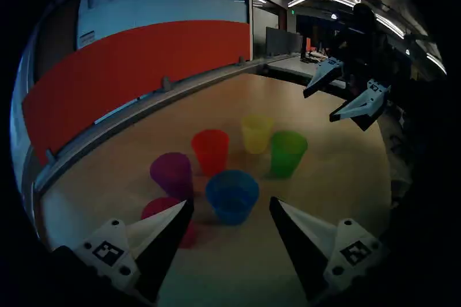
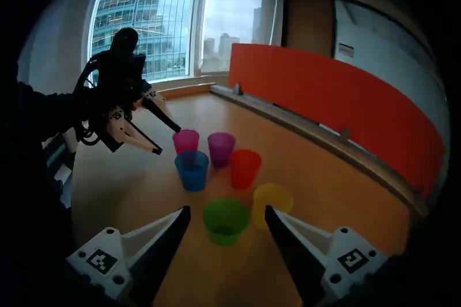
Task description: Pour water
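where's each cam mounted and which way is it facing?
Left gripper view: on the left gripper, facing across the table to the orange partition; own open fingers, blue cup ahead.
Right gripper view: on the right gripper, facing the windows; own open fingers, green cup ahead, dark sleeve left.
Shared: the cup cluster from opposite sides; each shows the other gripper.
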A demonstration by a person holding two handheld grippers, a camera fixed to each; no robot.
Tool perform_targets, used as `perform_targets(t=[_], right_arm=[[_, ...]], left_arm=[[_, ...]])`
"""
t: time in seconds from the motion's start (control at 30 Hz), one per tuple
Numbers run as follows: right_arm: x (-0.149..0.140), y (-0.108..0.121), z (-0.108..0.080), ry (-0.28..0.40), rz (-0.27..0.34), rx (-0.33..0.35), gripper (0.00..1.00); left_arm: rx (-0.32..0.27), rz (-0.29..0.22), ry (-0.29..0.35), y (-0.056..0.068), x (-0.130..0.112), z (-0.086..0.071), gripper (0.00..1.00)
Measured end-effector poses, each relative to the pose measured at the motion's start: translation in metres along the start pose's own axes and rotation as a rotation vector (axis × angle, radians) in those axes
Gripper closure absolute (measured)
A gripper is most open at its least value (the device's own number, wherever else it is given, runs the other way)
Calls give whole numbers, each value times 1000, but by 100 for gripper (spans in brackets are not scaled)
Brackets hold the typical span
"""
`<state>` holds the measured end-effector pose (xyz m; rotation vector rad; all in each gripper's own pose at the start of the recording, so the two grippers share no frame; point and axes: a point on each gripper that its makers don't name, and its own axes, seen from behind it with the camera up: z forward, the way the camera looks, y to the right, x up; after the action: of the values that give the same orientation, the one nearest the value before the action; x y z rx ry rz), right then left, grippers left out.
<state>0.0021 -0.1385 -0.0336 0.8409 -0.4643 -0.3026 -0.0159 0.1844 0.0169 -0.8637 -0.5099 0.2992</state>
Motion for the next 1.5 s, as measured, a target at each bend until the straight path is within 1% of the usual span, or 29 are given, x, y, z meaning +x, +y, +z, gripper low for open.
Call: perform_targets(t=[0.3,0.5,0.8,1.1,1.5], right_arm=[[-17,-3,13,-29,6,14,0],[-23,-5,19,-39,11,24,0],[-30,-5,23,-52,12,27,0],[-38,-3,28,-66,12,29,0],[-47,-1,37,-80,16,30,0]], left_arm=[[-16,25,-36,2,-8,16,2],[-16,36,-56,-1,-11,26,2],[-20,36,-76,-4,-15,37,2],[-28,47,-90,-4,-17,48,2],[-41,41,-97,-2,-21,64,2]])
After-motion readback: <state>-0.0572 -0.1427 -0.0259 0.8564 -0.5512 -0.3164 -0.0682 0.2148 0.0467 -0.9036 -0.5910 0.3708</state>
